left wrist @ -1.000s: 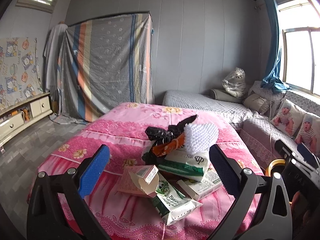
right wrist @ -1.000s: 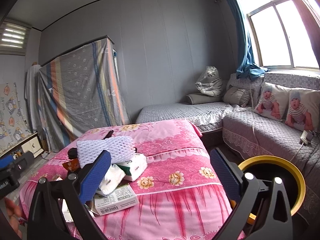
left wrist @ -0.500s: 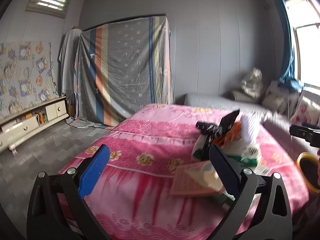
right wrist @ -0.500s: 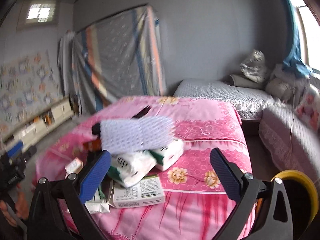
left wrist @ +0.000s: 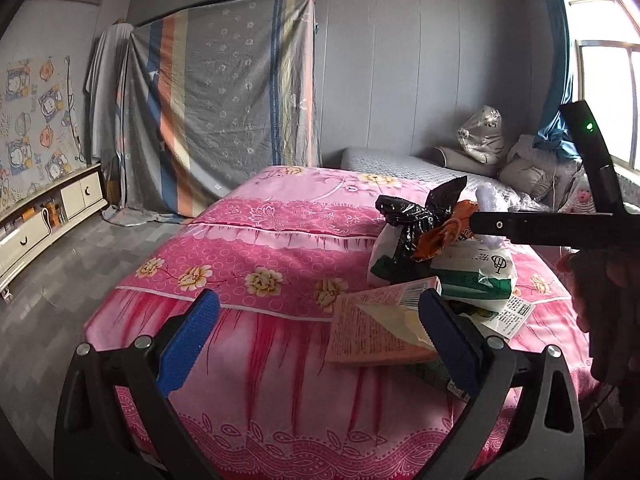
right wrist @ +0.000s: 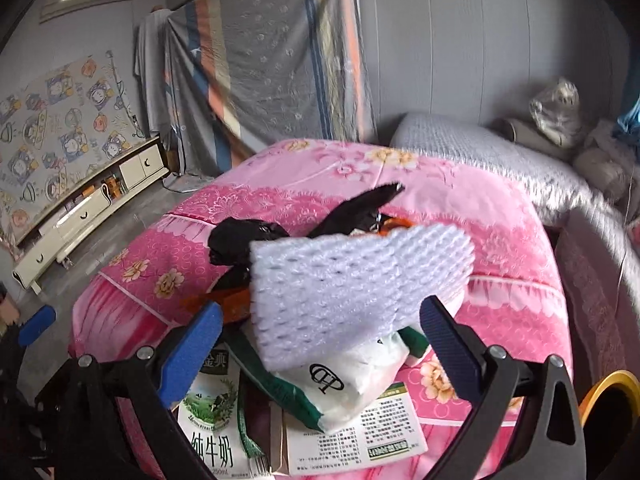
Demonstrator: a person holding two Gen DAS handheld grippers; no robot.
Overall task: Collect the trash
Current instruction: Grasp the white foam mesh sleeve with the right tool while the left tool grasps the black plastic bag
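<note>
Trash heaped on the near right part of a pink floral bedspread (left wrist: 256, 256), gathered in one pile, probably so both grippers can work it from one spot. Largest on the heap: white foam netting (right wrist: 360, 280), draped over the top and sagging toward the near edge, likely the first piece to lift since it covers the rest. Beneath it, a white and green tissue pack (right wrist: 348, 380) lying tilted, with a black plastic bag (right wrist: 248, 240) crumpled behind and an orange wrapper (left wrist: 444, 236) tucked against it. Nearer, a milk carton (right wrist: 208, 412) lying flat at left, a printed paper box (right wrist: 356, 448) flat beside it, and a pink box (left wrist: 372, 328) with an open flap at the left side of the pile. Far right on the floor, a yellow-rimmed bin (right wrist: 608, 388), placed within reach for dropping things in. Right gripper (right wrist: 320, 344) spread wide, jaws having just narrowed a little, straddling the netting's near edge without pressing it, apparently lined up to pinch. Left gripper (left wrist: 320, 336) released, empty, aimed just left of the pile.
</note>
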